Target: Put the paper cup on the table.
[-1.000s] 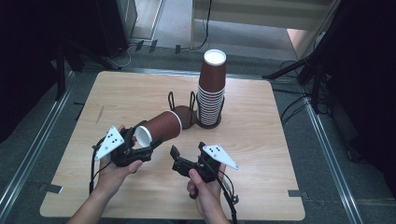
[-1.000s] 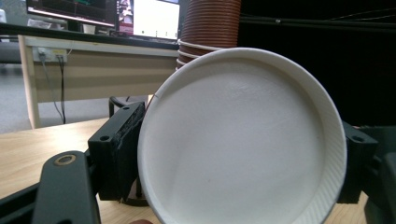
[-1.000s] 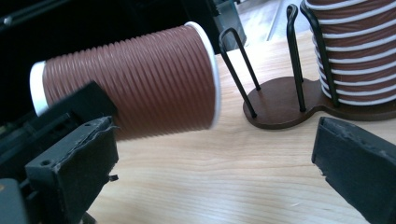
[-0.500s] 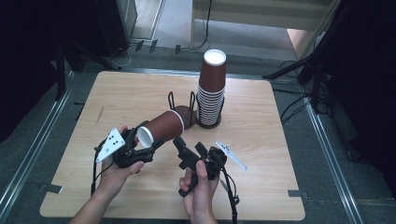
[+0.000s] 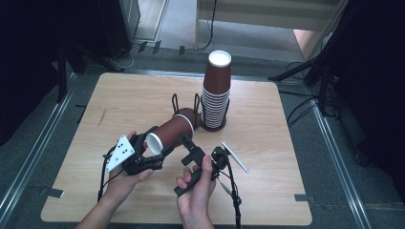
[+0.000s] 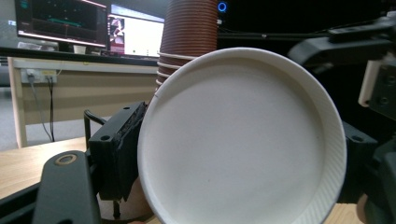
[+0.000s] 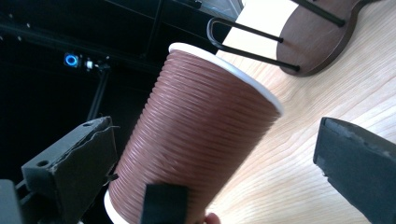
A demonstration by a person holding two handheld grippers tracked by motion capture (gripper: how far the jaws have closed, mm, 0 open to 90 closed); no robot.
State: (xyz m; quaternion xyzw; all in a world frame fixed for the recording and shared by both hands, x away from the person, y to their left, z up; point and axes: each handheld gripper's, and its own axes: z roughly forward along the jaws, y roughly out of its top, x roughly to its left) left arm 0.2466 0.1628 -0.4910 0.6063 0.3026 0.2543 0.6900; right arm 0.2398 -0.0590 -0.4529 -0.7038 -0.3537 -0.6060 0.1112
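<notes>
Cup [image 5: 168,133] lying on its side above the wooden table [image 5: 119,100], brown and ribbed, white base end toward the person, rim end pointing at the wire rack [image 5: 191,107]. Clamped near its base by the left gripper [image 5: 152,151], jaws pressed against both sides; in the left gripper view, white round base [image 6: 243,140] close to the camera with a black jaw pad against its left edge. Right gripper [image 5: 187,143] just beside the cup on its right, turned toward it, jaws spread wide; in the right gripper view, one black jaw to the left of the brown cup wall [image 7: 196,140] and the other well off to the right, neither touching. Tall stack of matching cups [image 5: 216,90] standing upright in the rack's far holder, topmost one with its white base up. Left hand [image 5: 125,179] and right hand [image 5: 196,188] gripping the tool handles near the front edge of the table. Cables [image 5: 229,186] trailing from the right tool toward the person. Monitors [image 6: 70,23] glowing behind a desk in the left gripper view.
</notes>
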